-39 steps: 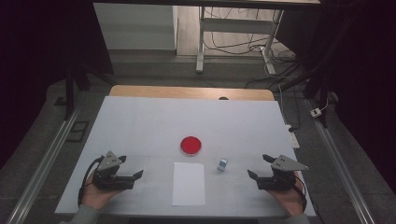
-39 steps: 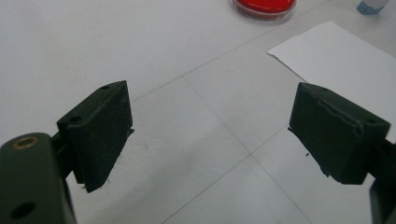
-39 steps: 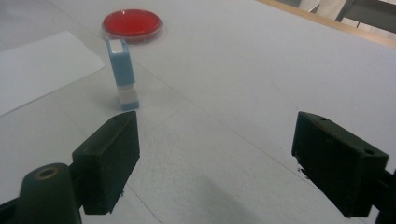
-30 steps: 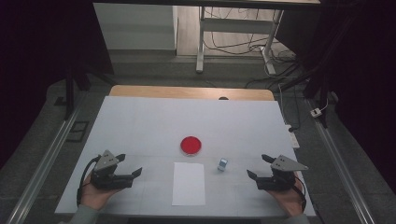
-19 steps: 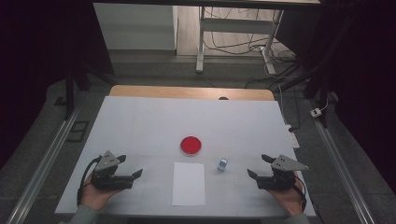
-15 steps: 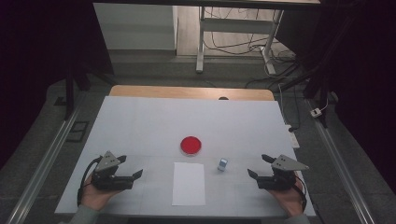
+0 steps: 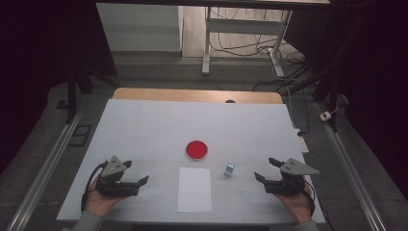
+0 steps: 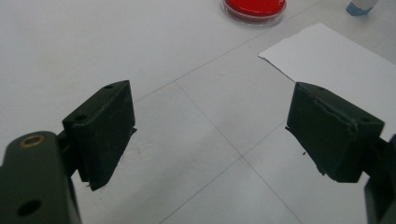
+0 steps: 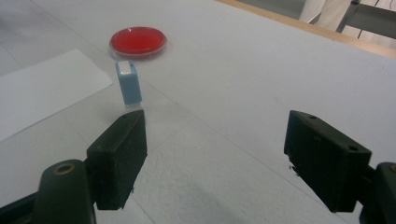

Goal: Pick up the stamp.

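Evidently both grippers wait, spread and empty, at the tabletop's near edge

Left gripper (image 7: 133,176) and right gripper (image 7: 265,169) flank the paper sheet (image 7: 194,189); small blue block (image 7: 229,169) stands upright nearer the right one, red dish (image 7: 197,149) toward the middle, leaving each reachable

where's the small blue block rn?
High view: small blue block stands upright right of the white paper, just below-right of the red dish, nearer the right claw.
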Motion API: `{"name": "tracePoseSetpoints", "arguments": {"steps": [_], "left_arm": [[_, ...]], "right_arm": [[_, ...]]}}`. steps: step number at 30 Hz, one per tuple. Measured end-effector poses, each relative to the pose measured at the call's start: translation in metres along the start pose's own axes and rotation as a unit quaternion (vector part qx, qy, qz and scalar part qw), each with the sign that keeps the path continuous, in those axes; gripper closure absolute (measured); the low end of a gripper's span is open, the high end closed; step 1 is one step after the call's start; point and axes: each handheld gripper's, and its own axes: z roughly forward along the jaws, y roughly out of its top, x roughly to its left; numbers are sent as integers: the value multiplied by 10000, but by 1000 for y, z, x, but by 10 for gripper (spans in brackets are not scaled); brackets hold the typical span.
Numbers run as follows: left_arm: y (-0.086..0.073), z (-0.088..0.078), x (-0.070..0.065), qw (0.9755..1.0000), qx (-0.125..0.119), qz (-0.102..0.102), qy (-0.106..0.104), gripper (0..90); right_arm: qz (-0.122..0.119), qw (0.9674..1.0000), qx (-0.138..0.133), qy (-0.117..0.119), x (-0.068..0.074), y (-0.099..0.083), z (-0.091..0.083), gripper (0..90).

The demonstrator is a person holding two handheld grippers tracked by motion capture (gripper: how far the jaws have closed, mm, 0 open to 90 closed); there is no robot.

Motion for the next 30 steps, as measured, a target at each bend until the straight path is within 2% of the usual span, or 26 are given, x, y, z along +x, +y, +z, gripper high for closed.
{"name": "tracePoseSetpoints", "arguments": {"steps": [8,19,30], "left_arm": [[0,1,0,10000,11,6,12,157],[0,3,-1,10000,47,40,23,156],[-1,4,-2,10000,73,60,29,155]], "right_arm": [[56,9999,-77,47,1,6,2,221],[5,9998,-179,121,6,18,6,227],[-58,9996,-153,251,16,28,17,229]]}}
